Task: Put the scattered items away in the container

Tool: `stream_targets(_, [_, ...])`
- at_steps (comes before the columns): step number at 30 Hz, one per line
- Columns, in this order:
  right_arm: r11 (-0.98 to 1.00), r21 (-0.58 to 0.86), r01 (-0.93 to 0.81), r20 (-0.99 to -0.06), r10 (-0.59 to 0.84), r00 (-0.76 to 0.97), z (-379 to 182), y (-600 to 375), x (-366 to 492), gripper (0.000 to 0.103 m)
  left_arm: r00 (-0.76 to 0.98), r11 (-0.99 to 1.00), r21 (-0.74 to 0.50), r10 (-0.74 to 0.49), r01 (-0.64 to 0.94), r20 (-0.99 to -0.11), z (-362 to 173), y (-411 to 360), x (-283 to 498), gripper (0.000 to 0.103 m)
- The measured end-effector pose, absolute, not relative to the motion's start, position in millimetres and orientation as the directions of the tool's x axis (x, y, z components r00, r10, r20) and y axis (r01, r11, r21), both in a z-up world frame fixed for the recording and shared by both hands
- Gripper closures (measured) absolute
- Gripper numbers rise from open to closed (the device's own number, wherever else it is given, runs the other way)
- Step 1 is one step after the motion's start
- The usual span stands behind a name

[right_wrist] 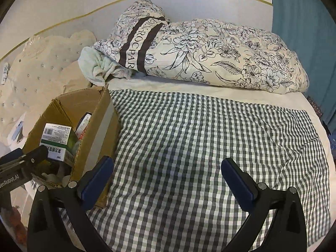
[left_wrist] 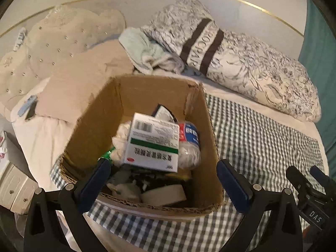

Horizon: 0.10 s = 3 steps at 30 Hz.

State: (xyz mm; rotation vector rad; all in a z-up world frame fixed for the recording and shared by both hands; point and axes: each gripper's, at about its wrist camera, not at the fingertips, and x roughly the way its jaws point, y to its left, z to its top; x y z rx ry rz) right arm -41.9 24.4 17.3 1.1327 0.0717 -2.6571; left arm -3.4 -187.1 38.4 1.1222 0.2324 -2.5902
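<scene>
An open cardboard box (left_wrist: 100, 113) stands on a checked cloth (left_wrist: 262, 138) on the bed. Inside it lies a white and green medicine box (left_wrist: 154, 142) on top of crumpled white wrappers, a blue and red packet (left_wrist: 189, 133) and other small items. My left gripper (left_wrist: 163, 180) hangs open just above the box's near rim, nothing between its blue pads. The medicine box looks slightly blurred. In the right wrist view the cardboard box (right_wrist: 92, 126) is at the left, and my right gripper (right_wrist: 167, 176) is open and empty over the bare checked cloth (right_wrist: 210, 136).
A floral quilt (right_wrist: 210, 52) lies rolled along the back of the bed, with a pale green towel (right_wrist: 94, 67) and a beige pillow (left_wrist: 84, 79) beside it. A phone (left_wrist: 28, 105) rests near the tufted headboard (left_wrist: 52, 42). White drawers (left_wrist: 14, 191) stand left of the bed.
</scene>
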Motion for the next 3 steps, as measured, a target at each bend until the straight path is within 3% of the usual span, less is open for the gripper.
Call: stream_targets(3, [-0.967,0.045,0.25,-0.722,-0.204,-0.661,15.0,24.0,-42.7,0.0,-0.654,-0.938,0.024,-0.258,0.345,-0.711,41.2,-183.2,-3.0,0.0])
